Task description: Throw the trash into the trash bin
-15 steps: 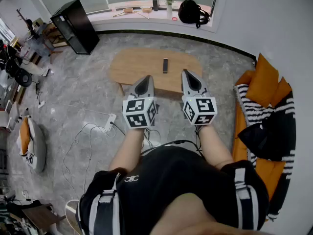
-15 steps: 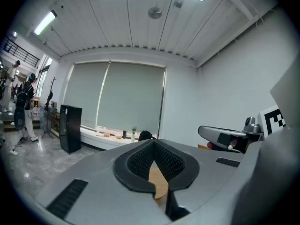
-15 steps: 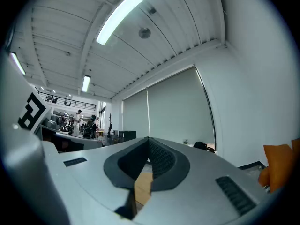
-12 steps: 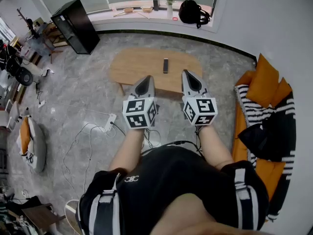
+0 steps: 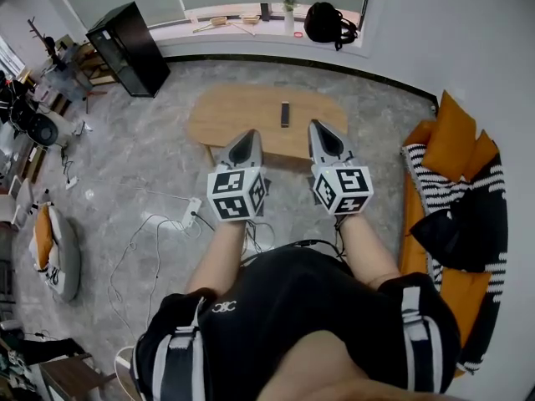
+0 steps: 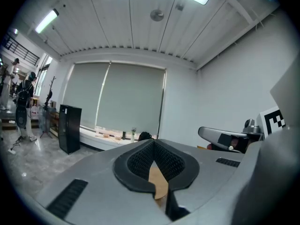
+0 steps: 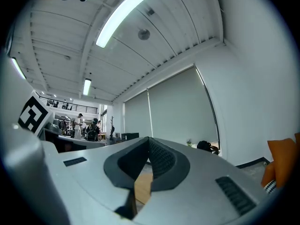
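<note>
— Jaws of the left gripper (image 6: 153, 143) and the right gripper (image 7: 148, 139): how are they seen?
— Both pairs are pressed together at the tips, and nothing is held. Only the wood of the worktop (image 5: 234, 111) is glimpsed through the slot behind the tips.
— Where is the trash found?
— No trash and no bin can be picked out in any view. Toward the far side of the worktop one small dark slab (image 5: 284, 114) is lying; whether it is trash cannot be told.
— How would it be handled?
— It is judged stiff, light and smooth, so it would best be taken across its narrow width, at mid-length, with the jaws brought down from above.
— And the pose?
— Both grippers are held side by side and roughly level, forearms stretched forward, tips over the worktop's near edge.
</note>
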{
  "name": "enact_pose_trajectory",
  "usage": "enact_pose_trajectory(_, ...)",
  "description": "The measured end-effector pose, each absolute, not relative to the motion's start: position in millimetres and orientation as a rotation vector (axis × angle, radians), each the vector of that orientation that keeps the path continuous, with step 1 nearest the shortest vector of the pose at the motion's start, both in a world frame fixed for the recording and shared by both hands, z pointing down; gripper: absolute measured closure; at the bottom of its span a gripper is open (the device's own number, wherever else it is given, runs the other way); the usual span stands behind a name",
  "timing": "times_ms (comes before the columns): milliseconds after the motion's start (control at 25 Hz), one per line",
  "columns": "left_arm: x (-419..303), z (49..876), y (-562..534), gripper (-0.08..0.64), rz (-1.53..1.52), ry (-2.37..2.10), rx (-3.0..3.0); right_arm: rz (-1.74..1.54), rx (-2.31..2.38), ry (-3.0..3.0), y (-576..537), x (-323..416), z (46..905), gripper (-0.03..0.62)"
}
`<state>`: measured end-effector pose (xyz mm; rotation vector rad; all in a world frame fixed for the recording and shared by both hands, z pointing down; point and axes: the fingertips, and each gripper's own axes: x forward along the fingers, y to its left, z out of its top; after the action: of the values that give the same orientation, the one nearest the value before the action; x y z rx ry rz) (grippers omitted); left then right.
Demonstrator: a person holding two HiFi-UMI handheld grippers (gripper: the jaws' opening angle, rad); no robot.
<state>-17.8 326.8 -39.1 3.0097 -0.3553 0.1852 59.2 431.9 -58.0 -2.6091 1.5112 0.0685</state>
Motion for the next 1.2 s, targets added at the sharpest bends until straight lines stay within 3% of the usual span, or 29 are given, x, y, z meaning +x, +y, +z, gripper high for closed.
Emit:
enact_pose_trajectory(400,-32.0,-24.5,308.9,0.548,0.206,-0.257,2.994,0.042,-2.647,1.452,413.7,34.9,-47.2,0.581)
enact_pose_trajectory(760,-15.0,-12.7,291.7,0.548,0.215,-0.265,2.976,0.015,-2.656,1.433,400.5,58.2,-34.3,0.581)
enact_pose_trajectory(1200,80.1,-6.5,227.2,0.548,0.214,-0.355,3.002,0.020,-2.605,1.455,341.1,163.6,-20.0,0.581)
